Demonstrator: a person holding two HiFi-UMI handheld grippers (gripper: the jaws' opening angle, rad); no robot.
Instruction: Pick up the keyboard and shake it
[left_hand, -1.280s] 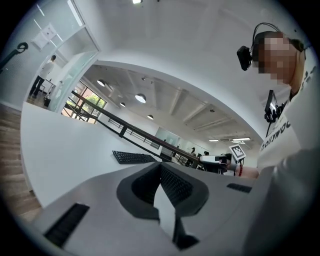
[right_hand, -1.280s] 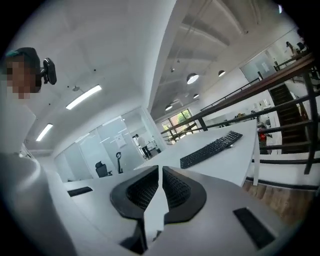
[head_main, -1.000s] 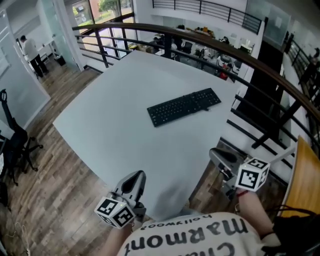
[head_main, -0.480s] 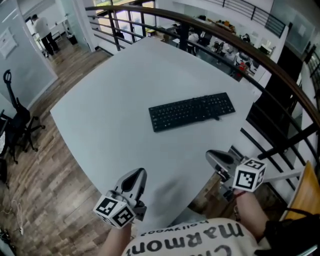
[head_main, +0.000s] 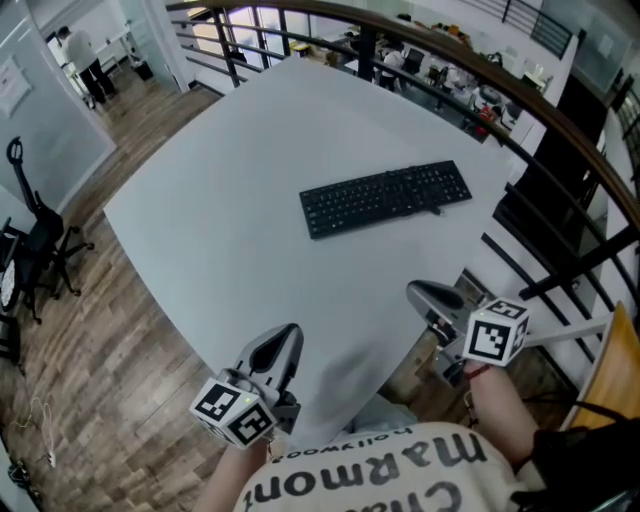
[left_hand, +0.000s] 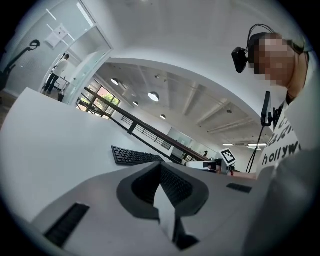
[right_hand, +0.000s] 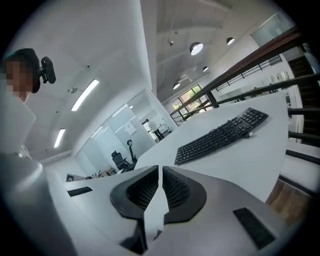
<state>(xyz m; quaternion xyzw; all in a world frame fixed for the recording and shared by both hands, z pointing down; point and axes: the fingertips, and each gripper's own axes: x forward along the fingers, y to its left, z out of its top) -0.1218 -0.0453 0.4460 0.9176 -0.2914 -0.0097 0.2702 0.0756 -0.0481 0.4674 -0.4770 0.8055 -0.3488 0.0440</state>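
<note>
A black keyboard (head_main: 385, 198) lies flat on the white table (head_main: 250, 200), toward its far right side. It also shows far off in the left gripper view as the keyboard (left_hand: 135, 156) and in the right gripper view as the keyboard (right_hand: 220, 136). My left gripper (head_main: 283, 345) hovers over the table's near edge, shut and empty. My right gripper (head_main: 425, 296) hangs at the table's near right edge, shut with nothing between its jaws. Both are well short of the keyboard.
A dark curved railing (head_main: 520, 100) runs behind and to the right of the table, with a stair drop beyond it. A black office chair (head_main: 35, 245) stands on the wood floor at the left. A person (head_main: 78, 62) stands far off at top left.
The view has tilted, so the keyboard sits slightly higher in the frame. Both grippers stayed shut and shifted only a little near the table's front edge.
</note>
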